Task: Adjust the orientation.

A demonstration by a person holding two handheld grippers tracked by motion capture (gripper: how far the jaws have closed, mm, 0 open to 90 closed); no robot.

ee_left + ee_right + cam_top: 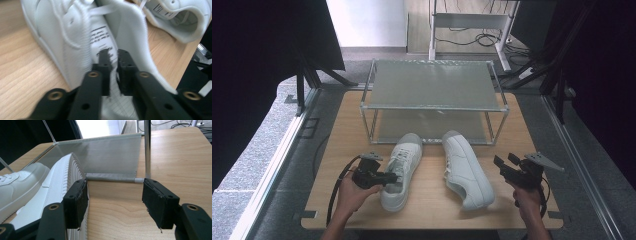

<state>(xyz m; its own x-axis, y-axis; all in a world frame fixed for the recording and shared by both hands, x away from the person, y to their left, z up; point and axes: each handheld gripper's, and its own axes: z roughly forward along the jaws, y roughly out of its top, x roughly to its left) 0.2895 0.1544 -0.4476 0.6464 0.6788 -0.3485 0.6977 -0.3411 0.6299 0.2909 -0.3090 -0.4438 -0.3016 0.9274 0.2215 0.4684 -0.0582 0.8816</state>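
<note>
A two-tier shelf rack point(432, 85) with a thin metal frame and greyish mesh boards is standing at the far half of the wooden counter point(337, 150), its lower tier sitting just above the wood. Beyond it, the white legs of another table point(467, 22) are rising from the floor, with dark cables point(484, 39) trailing beneath. Black curtains point(257, 60) are hanging on both sides, and what seems to be grey carpet point(252, 155) is lying left of the counter.

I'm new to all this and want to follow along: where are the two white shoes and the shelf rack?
left shoe point(404, 165), high view, on its laces.
right shoe point(464, 167), high view, on its upper.
shelf rack point(432, 84), high view, on its top shelf.
</note>
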